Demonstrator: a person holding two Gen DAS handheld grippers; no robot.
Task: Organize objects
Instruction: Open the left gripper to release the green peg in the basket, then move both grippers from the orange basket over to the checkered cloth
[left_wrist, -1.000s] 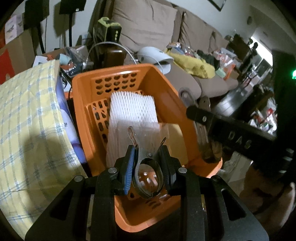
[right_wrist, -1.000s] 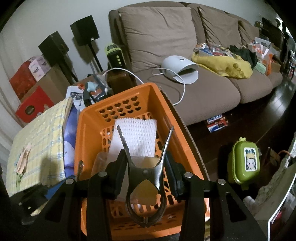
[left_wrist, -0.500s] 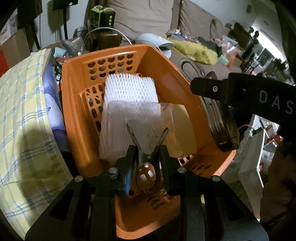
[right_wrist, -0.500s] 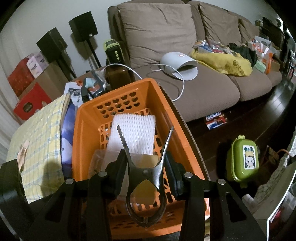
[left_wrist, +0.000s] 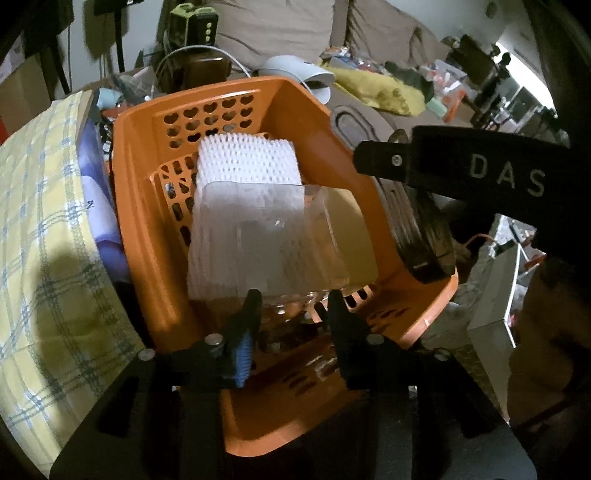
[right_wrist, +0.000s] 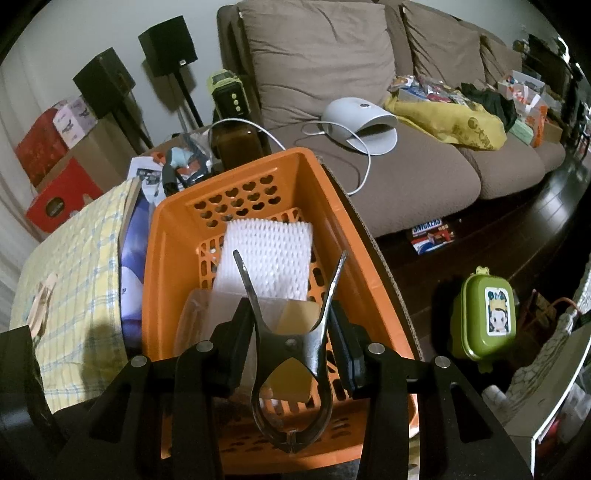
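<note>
An orange plastic basket (left_wrist: 140, 206) (right_wrist: 166, 266) holds a white foam net sleeve (left_wrist: 247, 158) (right_wrist: 269, 254) and a clear plastic box (left_wrist: 288, 236) (right_wrist: 195, 317). My left gripper (left_wrist: 291, 306) is open and empty just above the basket's near end. My right gripper (right_wrist: 291, 328) is shut on a metal clip (right_wrist: 291, 362) and holds it above the basket's near right side. In the left wrist view the right gripper (left_wrist: 424, 221) and its clip hang over the basket's right rim.
A yellow checked cloth (left_wrist: 40, 236) (right_wrist: 70, 266) lies left of the basket. A brown sofa (right_wrist: 369, 122) with a white device (right_wrist: 362, 122) stands behind. A green lunch box (right_wrist: 487, 317) sits on the dark floor at right.
My left gripper opened and the small metal clip it held is gone from between its fingers. It also moved forward and lower over the basket. The right gripper stayed almost still.
</note>
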